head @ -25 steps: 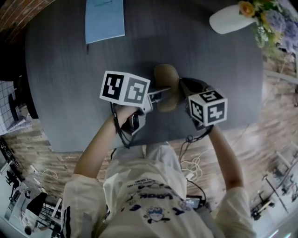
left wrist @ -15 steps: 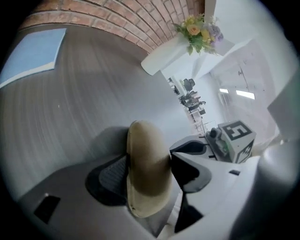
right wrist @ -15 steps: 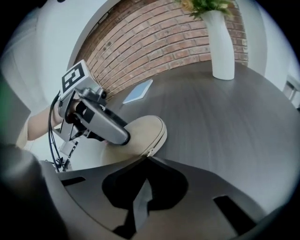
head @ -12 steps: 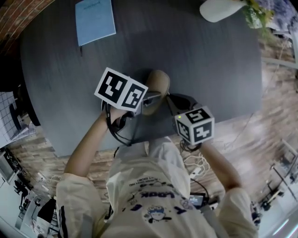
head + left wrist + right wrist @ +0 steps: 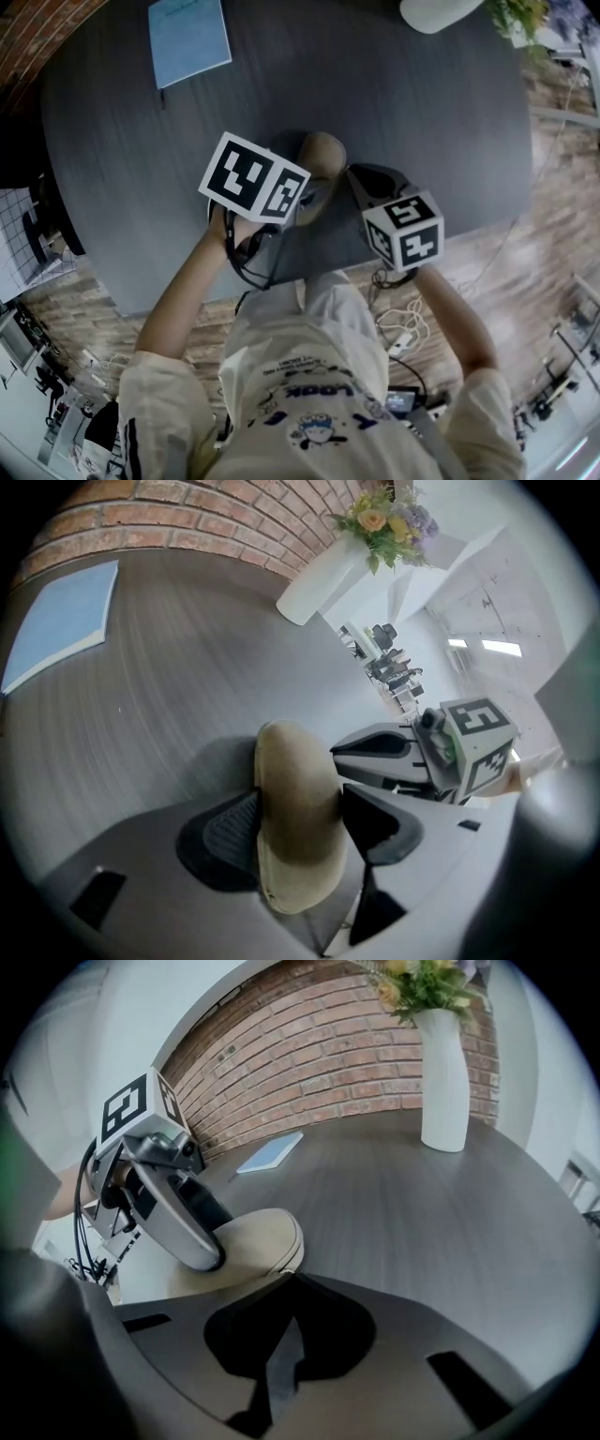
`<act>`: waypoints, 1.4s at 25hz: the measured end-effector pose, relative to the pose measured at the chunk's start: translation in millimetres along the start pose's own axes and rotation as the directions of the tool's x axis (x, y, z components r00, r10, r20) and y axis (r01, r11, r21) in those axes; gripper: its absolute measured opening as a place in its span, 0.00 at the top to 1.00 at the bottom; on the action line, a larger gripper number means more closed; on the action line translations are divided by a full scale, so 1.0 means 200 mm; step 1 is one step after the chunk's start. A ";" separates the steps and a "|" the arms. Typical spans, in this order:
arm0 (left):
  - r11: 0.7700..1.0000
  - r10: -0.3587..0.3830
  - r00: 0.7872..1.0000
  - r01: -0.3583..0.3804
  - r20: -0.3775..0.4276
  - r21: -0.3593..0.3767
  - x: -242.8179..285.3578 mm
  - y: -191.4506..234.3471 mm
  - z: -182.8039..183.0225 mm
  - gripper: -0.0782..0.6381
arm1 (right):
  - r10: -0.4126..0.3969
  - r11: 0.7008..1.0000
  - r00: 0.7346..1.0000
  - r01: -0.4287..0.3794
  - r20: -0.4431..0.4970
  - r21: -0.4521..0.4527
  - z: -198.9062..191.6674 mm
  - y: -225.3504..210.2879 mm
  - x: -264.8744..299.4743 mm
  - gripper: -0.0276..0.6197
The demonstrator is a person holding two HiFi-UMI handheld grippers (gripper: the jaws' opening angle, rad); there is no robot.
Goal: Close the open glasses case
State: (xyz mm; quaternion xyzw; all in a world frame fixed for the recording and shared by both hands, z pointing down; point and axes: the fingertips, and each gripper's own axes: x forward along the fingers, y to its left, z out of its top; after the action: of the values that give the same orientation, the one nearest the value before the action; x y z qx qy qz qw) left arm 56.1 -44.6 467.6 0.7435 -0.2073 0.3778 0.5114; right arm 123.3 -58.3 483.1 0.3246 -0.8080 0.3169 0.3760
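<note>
**Left clamped on case, right shut and empty**

My left gripper (image 5: 298,799) has the glasses case (image 5: 295,855) between its jaws. The pads (image 5: 225,832) press on both of its long sides. My right gripper (image 5: 291,1281) is fully closed with nothing in it. Its tip sits just beside the case's rim, to the right of the case in the head view.

Room: the case is at the dark table (image 5: 422,112), nearer my edge than the far one. I can't tell if it rests on the top or is just clear of it. Beyond the case is bare tabletop. A blue notebook (image 5: 187,37) lies well apart, beyond and left of the case. A white vase (image 5: 443,1077) stands well apart, beyond and right. Only my two grippers crowd the case.

Case: tan, smooth, an oblong rounded shell. The halves meet along a thin seam on one long edge, and I see no gap.
</note>
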 end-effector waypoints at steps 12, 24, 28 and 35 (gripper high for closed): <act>0.989 -0.028 0.989 0.048 -0.143 0.139 0.11 -0.17 -0.06 0.51 | 0.100 0.994 0.994 -0.097 0.043 -0.056 0.36 -0.34 -0.01 0.96; 0.990 -0.064 0.988 0.080 -0.140 0.114 0.12 -0.17 -0.05 0.51 | 0.346 0.598 0.847 -0.531 -0.404 -0.601 -0.02 -0.06 -0.15 0.71; 0.990 -0.053 0.988 0.070 -0.143 0.120 0.12 -0.17 -0.06 0.51 | 0.309 0.417 0.803 -0.596 -0.510 -0.686 -0.04 -0.02 -0.13 0.71; 0.990 -0.060 0.988 0.077 -0.140 0.115 0.09 -0.16 -0.06 0.51 | 0.290 0.364 0.755 -0.655 -0.588 -0.662 -0.03 0.01 -0.16 0.89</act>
State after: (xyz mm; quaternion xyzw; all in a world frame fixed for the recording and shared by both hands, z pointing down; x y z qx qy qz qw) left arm 85.5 -19.1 465.6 0.7522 -0.1231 0.4217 0.4912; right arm 139.8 -43.8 460.3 -0.2178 -0.8258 0.0380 0.5188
